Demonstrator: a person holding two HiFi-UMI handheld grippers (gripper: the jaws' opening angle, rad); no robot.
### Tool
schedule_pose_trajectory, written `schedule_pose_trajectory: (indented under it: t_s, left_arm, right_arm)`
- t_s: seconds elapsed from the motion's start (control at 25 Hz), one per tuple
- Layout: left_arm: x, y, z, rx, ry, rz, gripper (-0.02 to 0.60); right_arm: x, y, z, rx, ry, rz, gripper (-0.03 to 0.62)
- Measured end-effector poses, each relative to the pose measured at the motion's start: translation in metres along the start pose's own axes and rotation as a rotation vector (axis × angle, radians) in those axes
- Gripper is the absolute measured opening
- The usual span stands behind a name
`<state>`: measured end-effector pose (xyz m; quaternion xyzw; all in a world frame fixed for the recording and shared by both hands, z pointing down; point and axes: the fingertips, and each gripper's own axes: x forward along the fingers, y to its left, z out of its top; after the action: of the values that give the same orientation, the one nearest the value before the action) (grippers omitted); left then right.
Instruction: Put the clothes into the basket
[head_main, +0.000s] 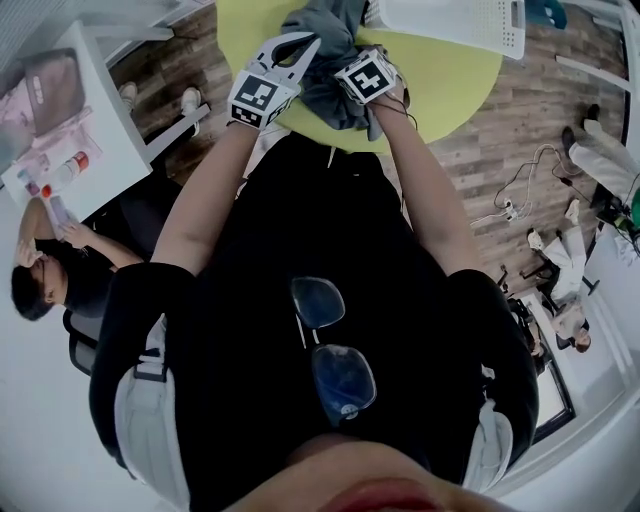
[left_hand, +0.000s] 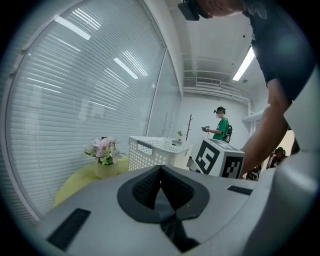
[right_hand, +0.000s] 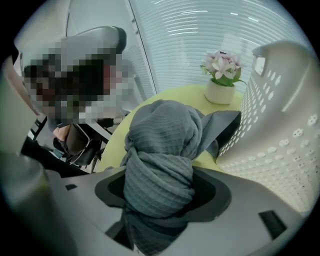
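A grey ribbed garment (head_main: 328, 55) is bunched on the yellow-green round table (head_main: 450, 85), close to the white perforated basket (head_main: 450, 20). Both grippers meet at it. In the right gripper view the garment (right_hand: 162, 145) fills the gap between the jaws of my right gripper (right_hand: 162, 177), and the pads press on its thick roll. My left gripper (head_main: 297, 42) touches the garment's left edge. In the left gripper view its pads (left_hand: 147, 187) meet at the tips, with a thin grey fold behind them. The basket (right_hand: 280, 140) stands just right of the garment.
A white pot of pink flowers (right_hand: 220, 90) stands on the table by the basket and the window blinds. A person in green (left_hand: 220, 127) stands far off. A seated person (head_main: 50, 285), a white desk (head_main: 100, 130) and floor cables (head_main: 520, 190) surround me.
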<state>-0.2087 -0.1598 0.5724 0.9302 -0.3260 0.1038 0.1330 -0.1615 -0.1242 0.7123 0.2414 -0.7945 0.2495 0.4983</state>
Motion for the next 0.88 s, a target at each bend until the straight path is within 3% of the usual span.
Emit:
schedule_pose_trajectory:
  t_s: [0.48, 0.88]
  left_arm:
    - [0.008, -0.050, 0.044, 0.057, -0.051, -0.022, 0.011]
    - [0.032, -0.082, 0.067, 0.062, -0.063, 0.016, 0.011]
  right_arm:
    - [-0.080, 0.011, -0.024, -0.199, 0.036, 0.027, 0.327]
    - [-0.129, -0.005, -0.048, -0.390, 0.066, 0.066, 0.328]
